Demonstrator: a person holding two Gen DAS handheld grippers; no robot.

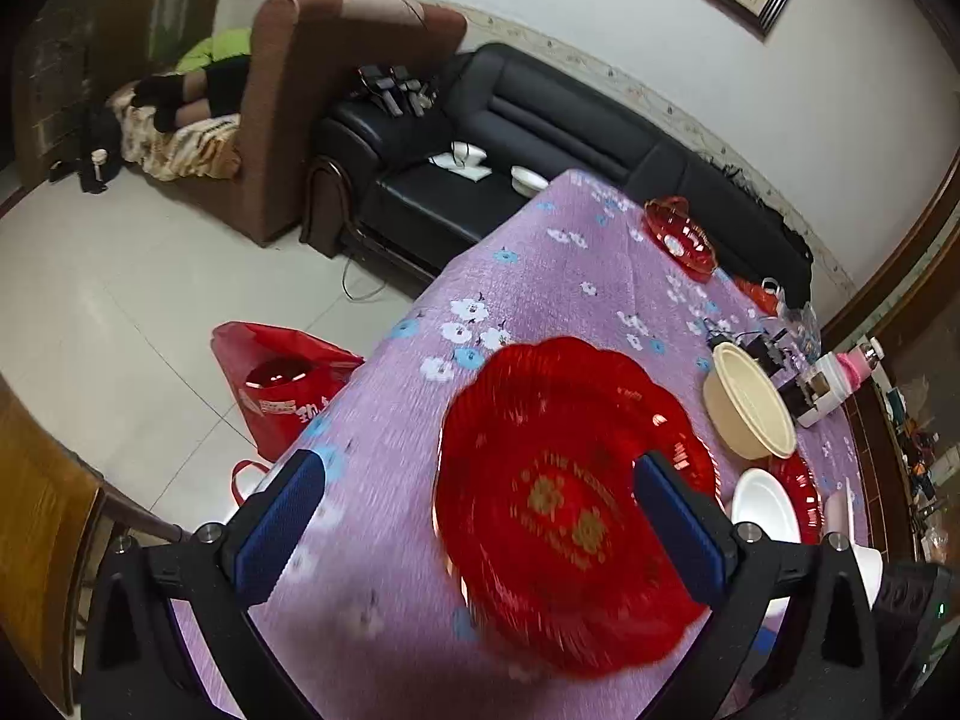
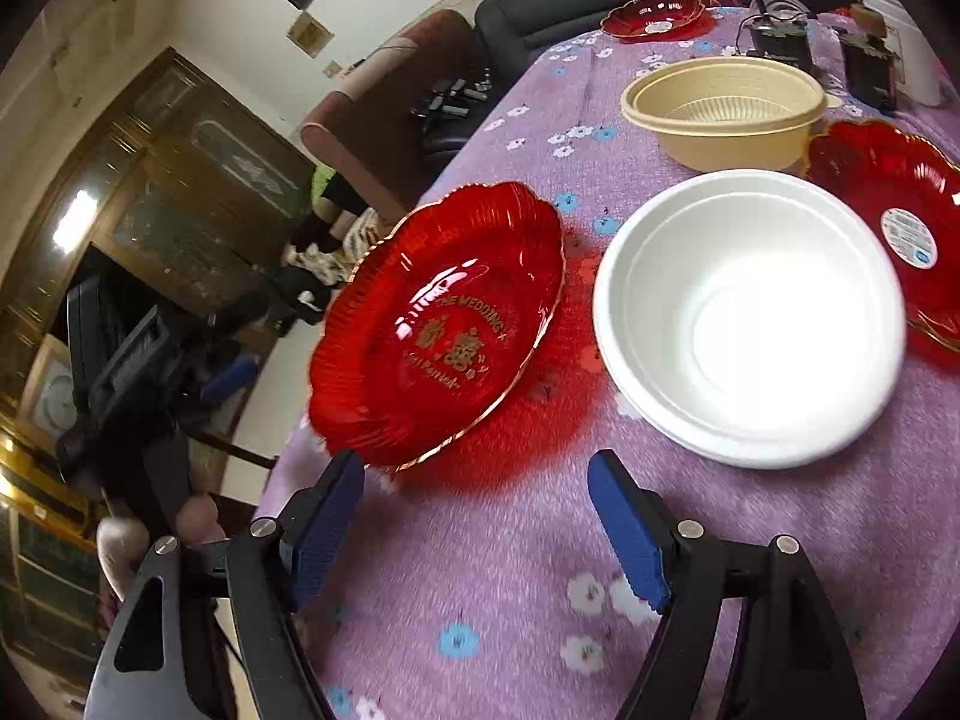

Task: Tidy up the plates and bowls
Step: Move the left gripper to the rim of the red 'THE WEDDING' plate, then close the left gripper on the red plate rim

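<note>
A red scalloped plate (image 1: 540, 480) with gold lettering lies on the purple flowered tablecloth (image 1: 540, 276). My left gripper (image 1: 480, 522) hovers over it, open wide, with its right finger in front of the plate and no pad pressing on it. In the right wrist view the same plate (image 2: 438, 324) sits near the table's left edge. My right gripper (image 2: 477, 516) is open just short of it, over bare cloth. A white bowl (image 2: 750, 312) stands right of the plate, a beige bowl (image 2: 726, 108) behind it. A second red plate (image 2: 888, 228) carries a sticker. A third red plate (image 2: 654, 15) sits far back.
Cables and small devices (image 1: 780, 354) crowd the table's far right side. A red bag (image 1: 282, 384) stands on the tiled floor by the table's left edge. A black sofa (image 1: 510, 138) and a brown armchair (image 1: 288, 120) lie beyond the table.
</note>
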